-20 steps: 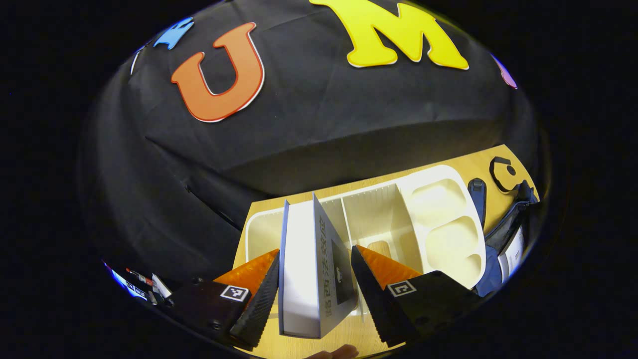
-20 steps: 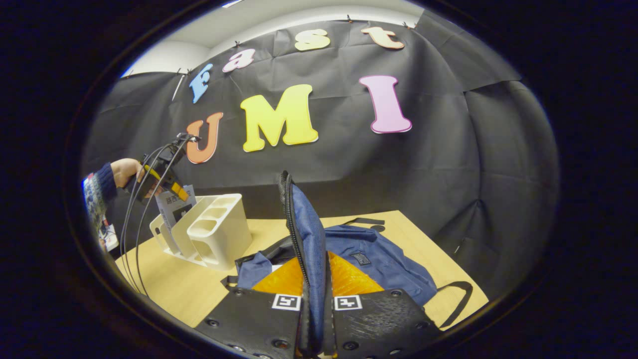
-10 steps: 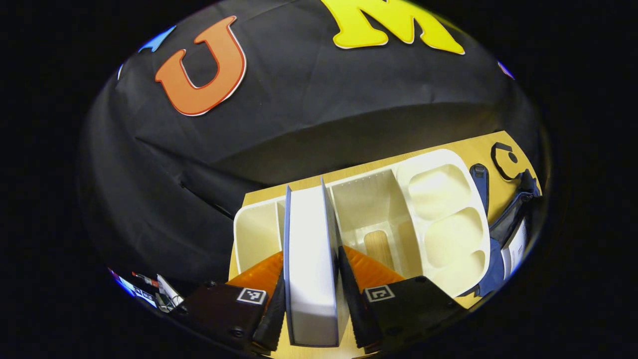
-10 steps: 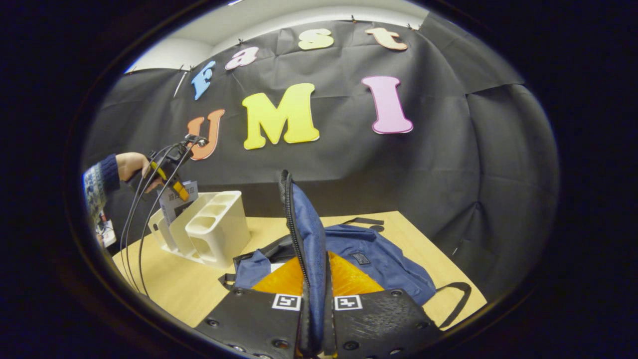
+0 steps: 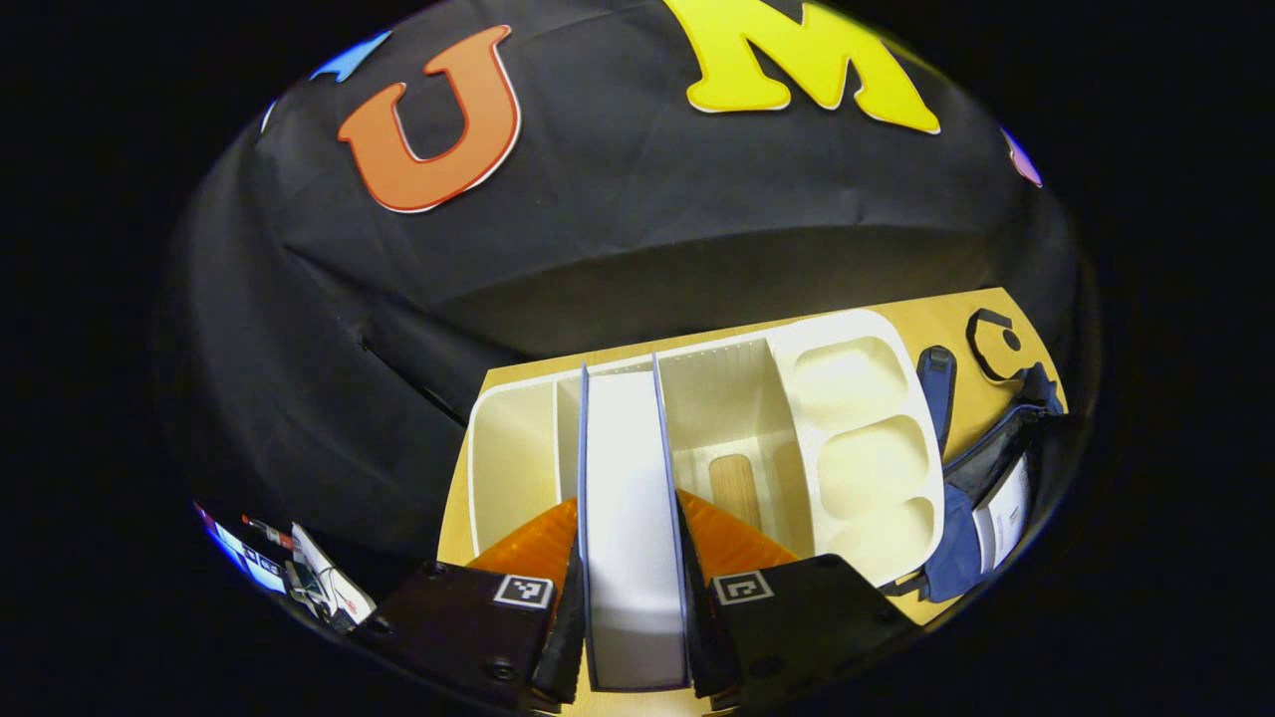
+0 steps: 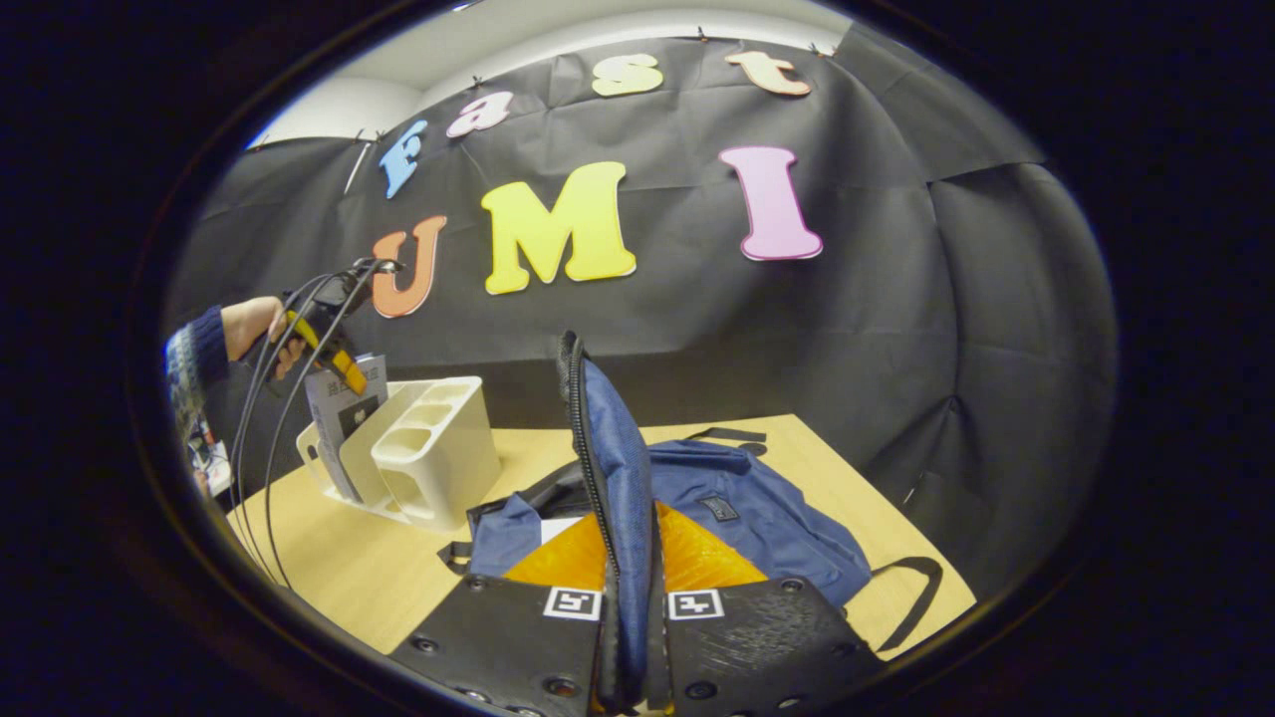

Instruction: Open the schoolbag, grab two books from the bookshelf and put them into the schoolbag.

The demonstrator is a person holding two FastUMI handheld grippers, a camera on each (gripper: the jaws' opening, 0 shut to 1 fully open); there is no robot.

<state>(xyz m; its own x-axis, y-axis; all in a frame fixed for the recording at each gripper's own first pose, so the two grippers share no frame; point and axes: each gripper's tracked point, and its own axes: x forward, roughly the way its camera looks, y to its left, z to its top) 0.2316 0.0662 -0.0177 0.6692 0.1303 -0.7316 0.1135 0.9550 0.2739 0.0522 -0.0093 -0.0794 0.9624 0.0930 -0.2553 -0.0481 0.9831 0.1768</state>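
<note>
A book (image 5: pixel 633 498) with blue covers and white page edges stands upright in a slot of the white bookshelf (image 5: pixel 737 398). My left gripper (image 5: pixel 630 568) is shut on it, one finger on each cover. In the right gripper view that book (image 6: pixel 339 408) shows tilted over the shelf (image 6: pixel 428 458), held by the left gripper (image 6: pixel 334 363) in a hand (image 6: pixel 249 324). My right gripper (image 6: pixel 630 597) is shut on the raised flap (image 6: pixel 613 468) of the blue schoolbag (image 6: pixel 757 518), holding it open. Something white (image 5: pixel 1001 513) lies inside the bag (image 5: pixel 956 528).
The wooden table (image 6: pixel 349 578) carries the shelf at the left and the bag in the middle. Black bag straps (image 6: pixel 911 597) trail toward the right edge. Cables (image 6: pixel 264 448) hang from the left gripper. The shelf's right side has small rounded compartments (image 5: pixel 867 438).
The left fingers have closed onto the book, which was tilted between them and now stands straight and slightly higher in the shelf. The right gripper still holds the flap up.
</note>
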